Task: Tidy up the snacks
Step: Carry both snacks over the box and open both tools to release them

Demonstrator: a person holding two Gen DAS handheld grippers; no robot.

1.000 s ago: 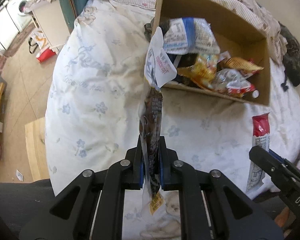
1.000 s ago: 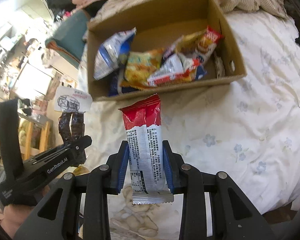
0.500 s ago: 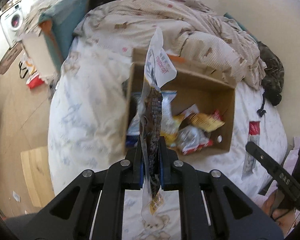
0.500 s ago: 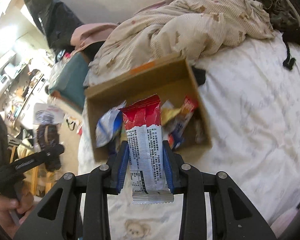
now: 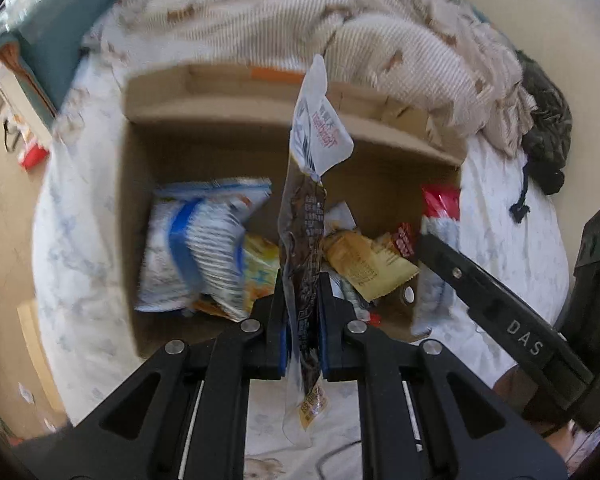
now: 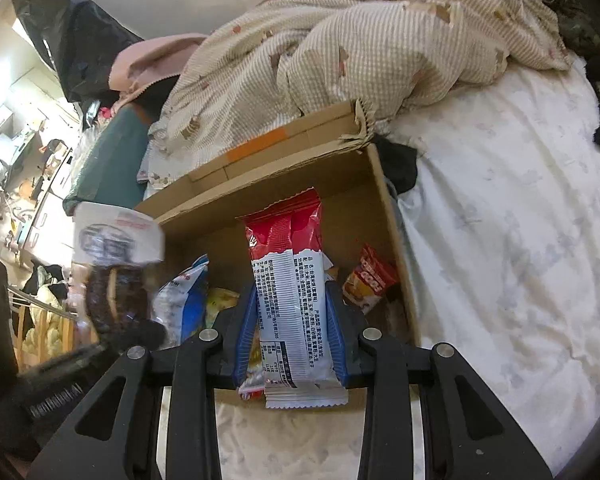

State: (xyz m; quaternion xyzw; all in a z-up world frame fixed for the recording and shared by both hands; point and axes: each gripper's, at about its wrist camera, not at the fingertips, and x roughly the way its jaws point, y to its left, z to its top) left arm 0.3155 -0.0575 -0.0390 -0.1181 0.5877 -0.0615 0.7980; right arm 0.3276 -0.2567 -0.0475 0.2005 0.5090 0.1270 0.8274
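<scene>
Fingers of the left gripper (image 5: 302,322) were clamped edge-on across a dark snack packet (image 5: 303,240), and those of the right gripper (image 6: 291,346) pinched a red-and-white bar wrapper (image 6: 290,300), both held over the cardboard box (image 6: 384,200) on the bed (image 6: 520,240). Risk lay in the tall, floppy packets snagging the box wall or each other on release and spilling onto the bed. Compared with a second earlier, both grippers had advanced from short of the box to above its piled snacks.
</scene>
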